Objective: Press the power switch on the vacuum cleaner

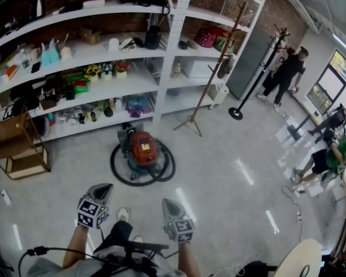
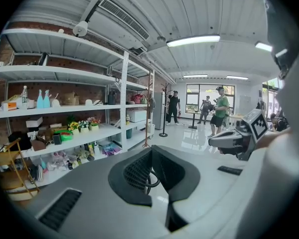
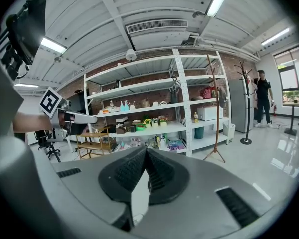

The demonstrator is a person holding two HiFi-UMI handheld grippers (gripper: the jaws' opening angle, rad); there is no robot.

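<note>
Black ribbed pads (image 2: 134, 171) of the left gripper (image 2: 150, 151) meet at their tips, so its jaws are pressed together with nothing pinched between them. The right gripper (image 3: 146, 150) shows the same: its jaws are closed tip to tip and hold nothing. In the head view both grippers sit low at about 6 o'clock. They lie side by side but well apart, each marker cube towards the person, and both noses point up the frame.

At 12 o'clock from them, well apart and untouched, stands the vacuum cleaner (image 1: 143, 148). It has a red body and rests on the glossy grey floor (image 1: 219, 172). Its black hose (image 1: 119, 172) is coiled in a ring around it on the floor.

Behind the vacuum cleaner, at 11 to 1 o'clock, white shelving (image 1: 172, 51) stands against a brick wall, crowded with small goods. A wooden stand (image 1: 22, 149) sits at 9 o'clock, and a wooden pole on a tripod base (image 1: 214, 74) leans against the shelving at 1 o'clock. At 2 to 3 o'clock there is a black coat stand (image 1: 255, 82), with several people (image 1: 287, 74) beyond it.
</note>
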